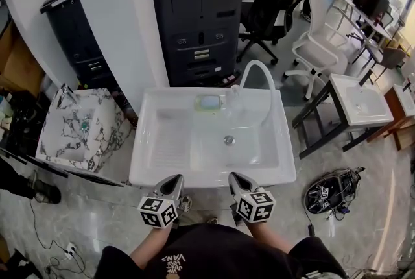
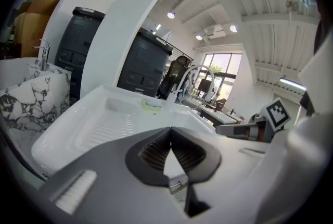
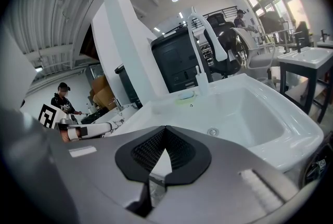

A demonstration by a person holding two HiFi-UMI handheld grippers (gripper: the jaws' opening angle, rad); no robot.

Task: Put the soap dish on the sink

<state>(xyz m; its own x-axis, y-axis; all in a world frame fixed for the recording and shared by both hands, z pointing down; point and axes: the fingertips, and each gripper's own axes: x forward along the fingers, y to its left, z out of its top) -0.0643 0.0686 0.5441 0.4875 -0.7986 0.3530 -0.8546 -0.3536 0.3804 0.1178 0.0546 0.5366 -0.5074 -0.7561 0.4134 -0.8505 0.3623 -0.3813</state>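
A pale green soap dish (image 1: 209,103) with a light blue soap on it rests on the back ledge of the white sink (image 1: 279,161), just left of the white faucet (image 1: 258,76). The dish shows small in the left gripper view (image 2: 152,104) and the right gripper view (image 3: 185,96). My left gripper (image 1: 176,181) hangs at the sink's near rim, jaws shut with nothing in them. My right gripper (image 1: 236,179) sits beside it, also shut and empty. Both are far from the dish.
A marble-patterned sink (image 1: 78,132) stands to the left. A dark printer cabinet (image 1: 198,12) and a white pillar (image 1: 113,18) rise behind the sink. Another white sink on a black frame (image 1: 356,102), office chairs (image 1: 318,44) and a black device with cables (image 1: 327,196) lie to the right.
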